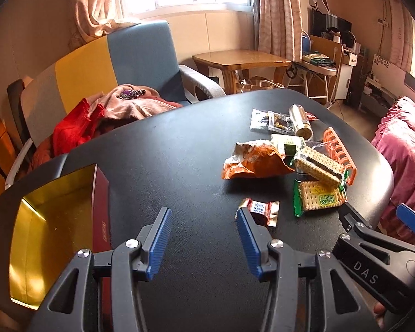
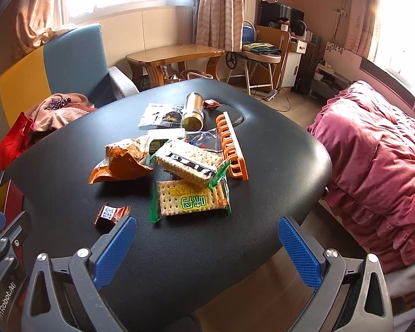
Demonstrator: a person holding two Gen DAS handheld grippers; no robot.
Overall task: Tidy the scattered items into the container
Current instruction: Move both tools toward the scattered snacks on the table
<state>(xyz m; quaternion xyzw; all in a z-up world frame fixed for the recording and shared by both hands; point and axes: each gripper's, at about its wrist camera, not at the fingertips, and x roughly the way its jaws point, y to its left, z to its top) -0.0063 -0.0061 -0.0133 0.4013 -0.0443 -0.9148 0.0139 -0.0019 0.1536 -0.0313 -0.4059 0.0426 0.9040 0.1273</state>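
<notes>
Left gripper (image 1: 203, 238) jaws released, nothing between them, over black desk (image 1: 179, 152). Right gripper (image 2: 207, 249) jaws spread wide, bare. Red box (image 1: 55, 221), gold inside, at desk's left edge. Candy (image 2: 110, 215) reads "KISS". Cracker pack (image 2: 191, 200) label partly legible, perhaps "DAN". Orange bag (image 2: 119, 163) crumpled behind.

A smooth, faintly glossy black counter (image 2: 262, 152) carries crinkly foil snack wrappers (image 2: 119, 163), a shiny metal can (image 2: 193, 112) and a matt orange plastic rack (image 2: 232, 146).
</notes>
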